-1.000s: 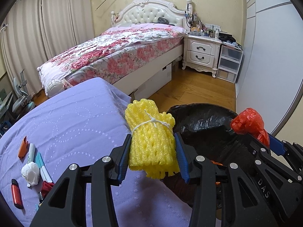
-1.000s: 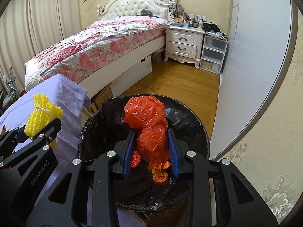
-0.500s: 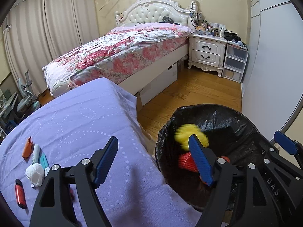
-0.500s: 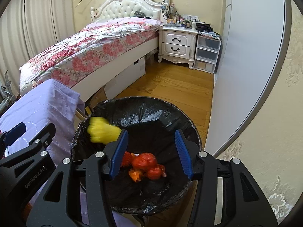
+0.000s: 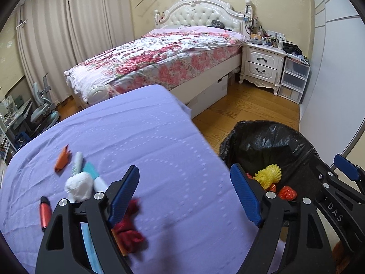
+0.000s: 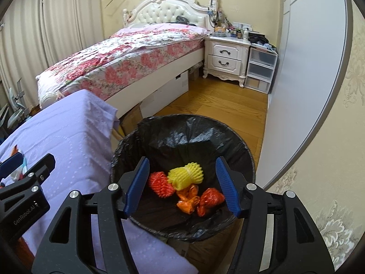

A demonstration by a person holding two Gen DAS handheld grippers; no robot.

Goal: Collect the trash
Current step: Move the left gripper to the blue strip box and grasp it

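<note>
A trash bin with a black liner (image 6: 200, 137) stands on the floor beside the purple-covered table (image 5: 146, 137). In it lie a yellow foam net (image 6: 186, 174), a red foam net (image 6: 159, 183) and crumpled orange-red plastic bags (image 6: 211, 197). My right gripper (image 6: 182, 182) is open and empty above the bin. My left gripper (image 5: 184, 194) is open and empty over the table's right part. On the table lie an orange scrap (image 5: 62, 159), a white crumpled wad (image 5: 78, 186), a white-teal tube (image 5: 77, 163), a red lighter (image 5: 44, 213) and a dark red wad (image 5: 127, 233).
A bed with a floral cover (image 5: 159, 52) stands behind the table. A white nightstand (image 5: 262, 64) and plastic drawers (image 5: 294, 80) are at the back right. A white wardrobe door (image 6: 308, 68) runs along the right. Wooden floor (image 6: 216, 105) lies between bed and bin.
Both grippers opened and dropped their loads: the yellow foam net and the orange-red bag fell into the bin. The left gripper swung left over the table.
</note>
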